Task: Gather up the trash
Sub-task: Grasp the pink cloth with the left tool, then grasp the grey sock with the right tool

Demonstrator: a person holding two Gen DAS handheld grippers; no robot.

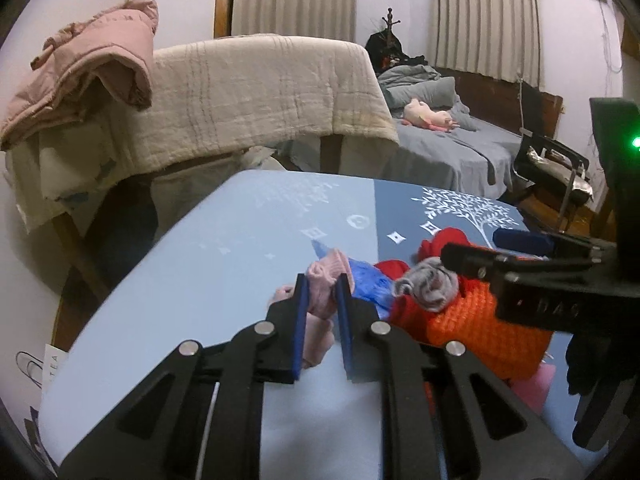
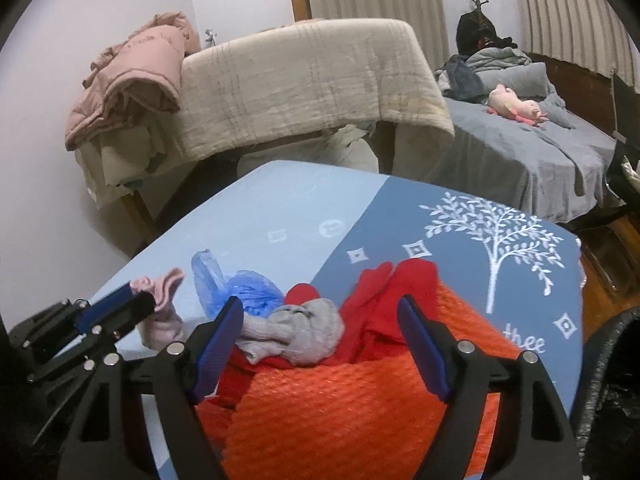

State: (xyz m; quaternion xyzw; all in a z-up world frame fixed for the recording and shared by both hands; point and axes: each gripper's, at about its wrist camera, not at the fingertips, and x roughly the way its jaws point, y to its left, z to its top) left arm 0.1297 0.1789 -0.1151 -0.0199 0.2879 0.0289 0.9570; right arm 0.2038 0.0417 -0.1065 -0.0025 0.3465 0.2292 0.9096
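Note:
In the left wrist view my left gripper (image 1: 322, 285) is shut on a pink sock (image 1: 326, 270), which bulges above and below the blue pads. Right of it lie a crumpled blue plastic bag (image 1: 370, 280), a grey sock (image 1: 428, 288), a red cloth (image 1: 446, 240) and an orange knitted piece (image 1: 480, 328). My right gripper (image 2: 320, 306) is open above the pile. The grey sock (image 2: 296, 328) and red cloth (image 2: 384, 300) lie between its fingers on the orange knit (image 2: 340, 400), untouched by the pads. The left gripper (image 2: 140, 294) with the pink sock (image 2: 164, 308) appears at lower left, beside the blue bag (image 2: 240, 288).
The pile sits on a table with a blue cloth (image 2: 280, 208) printed with a white tree. A black bin bag (image 2: 612, 360) stands off the table's right edge. Behind are a chair draped in a beige blanket (image 2: 312, 80), a pink jacket (image 2: 132, 76) and a grey bed (image 2: 520, 152).

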